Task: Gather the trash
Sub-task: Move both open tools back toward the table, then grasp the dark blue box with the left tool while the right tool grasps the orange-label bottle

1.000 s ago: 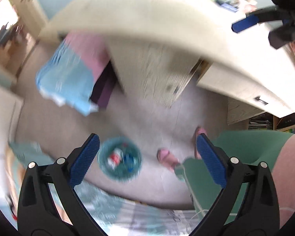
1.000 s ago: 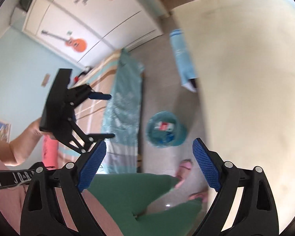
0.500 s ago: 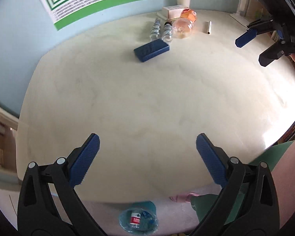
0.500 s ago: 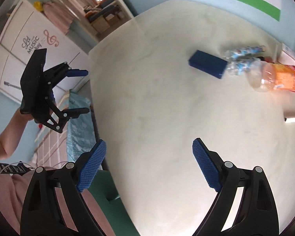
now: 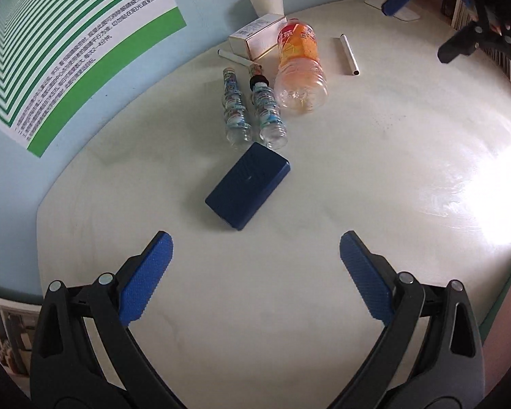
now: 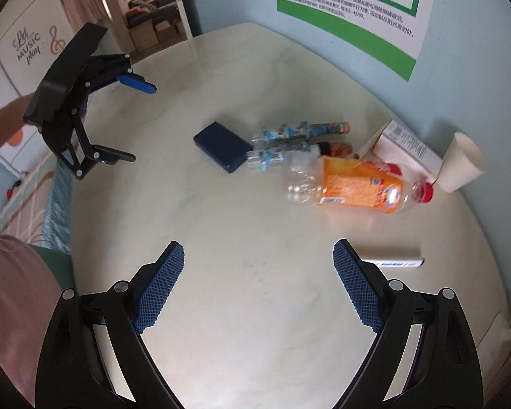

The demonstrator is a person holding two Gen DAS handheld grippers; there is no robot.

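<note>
On the cream table lie an empty orange-label bottle, two small clear bottles and a dark blue box. A white carton, a paper cup and a white tube sit near them. My left gripper is open and empty, just short of the blue box. My right gripper is open and empty, short of the orange bottle.
A green-striped poster hangs on the blue wall behind the table. Books stand at the table's far right. A bed and a doorway lie beyond the left edge. The trash bin is out of view.
Both views swung up from the floor and the bin to the tabletop. Both grippers moved in over the table toward the trash, staying open.
</note>
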